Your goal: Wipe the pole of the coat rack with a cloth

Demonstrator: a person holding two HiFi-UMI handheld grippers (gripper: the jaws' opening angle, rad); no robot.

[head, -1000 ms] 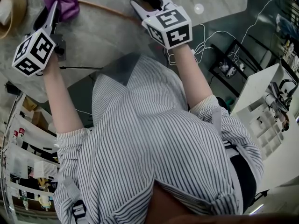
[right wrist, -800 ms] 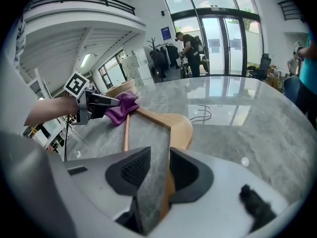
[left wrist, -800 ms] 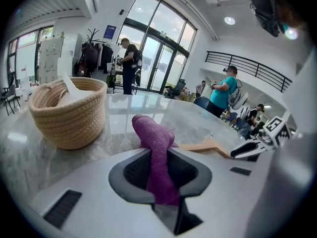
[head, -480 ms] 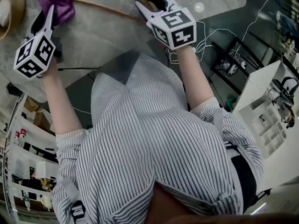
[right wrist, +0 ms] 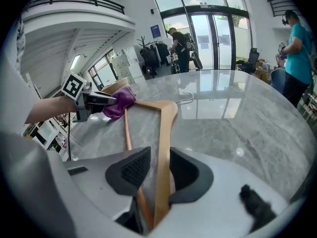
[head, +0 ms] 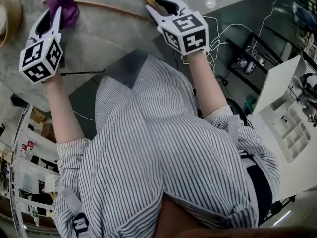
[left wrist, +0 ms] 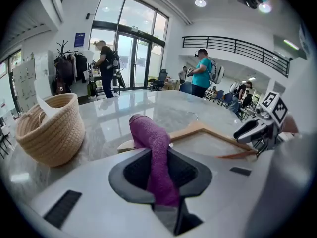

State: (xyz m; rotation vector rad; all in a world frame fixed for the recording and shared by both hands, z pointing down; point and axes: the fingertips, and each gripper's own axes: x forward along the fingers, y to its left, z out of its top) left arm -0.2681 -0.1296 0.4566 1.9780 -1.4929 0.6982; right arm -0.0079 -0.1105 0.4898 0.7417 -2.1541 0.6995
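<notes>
No coat rack pole shows; a wooden hanger [right wrist: 166, 133] lies over the marble table [head: 109, 33]. My right gripper [right wrist: 159, 172] is shut on one arm of the hanger, seen also in the head view as the right gripper [head: 157, 6]. My left gripper [left wrist: 159, 170] is shut on a purple cloth [left wrist: 157, 152], which stands up between its jaws. The cloth [right wrist: 121, 102] rests against the hanger's far corner, where the left gripper [right wrist: 99, 100] holds it. In the head view the cloth [head: 60, 1] sits at top left, beside the hanger's thin bar [head: 114, 6].
A woven basket [left wrist: 52, 130] stands on the table left of the cloth, at the head view's left edge [head: 10, 11]. People stand in the hall beyond the table. White shelving [head: 287, 113] and cables [head: 233, 33] lie on the floor to my right.
Both grippers have drifted slightly to the right in the head view. Each keeps its hold, the left on the cloth and the right on the hanger.
</notes>
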